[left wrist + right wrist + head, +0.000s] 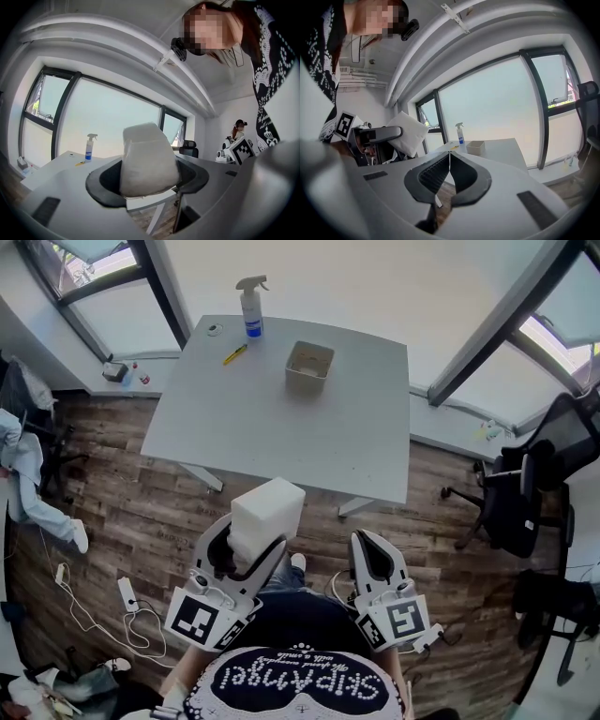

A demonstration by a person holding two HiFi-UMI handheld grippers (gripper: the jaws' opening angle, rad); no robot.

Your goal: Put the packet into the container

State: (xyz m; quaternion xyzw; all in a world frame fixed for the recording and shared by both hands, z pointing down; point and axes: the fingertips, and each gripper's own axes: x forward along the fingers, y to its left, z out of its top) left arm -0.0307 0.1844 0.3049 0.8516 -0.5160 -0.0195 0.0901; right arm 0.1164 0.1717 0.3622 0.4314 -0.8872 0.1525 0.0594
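While the person stands on the wood floor back from the near edge of the table (281, 442), both grippers are held up in front of the body. The left gripper (249, 557) has its jaws pressed on the two sides of a puffy white packet (268, 514). The packet stands up tall out of the jaws, and its bottom end sits between the black pads. It hangs in the air on the near side of the tabletop, well apart from the container.

On the tabletop, a small round thing (215, 330) lies by the far left corner. A yellow pen (234, 354) lies near it. A spray bottle (251, 307) with a blue label stands upright just beside the pen, at the far edge. The container (309, 367), a beige open box, sits to the right of the bottle, near the middle of the far edge. Specks show on its bottom, but they are too small to name.

The right gripper (449, 161) has its jaws closed tip to tip, with nothing between them. Black office chairs (525, 493) stand past the right edge of the table.
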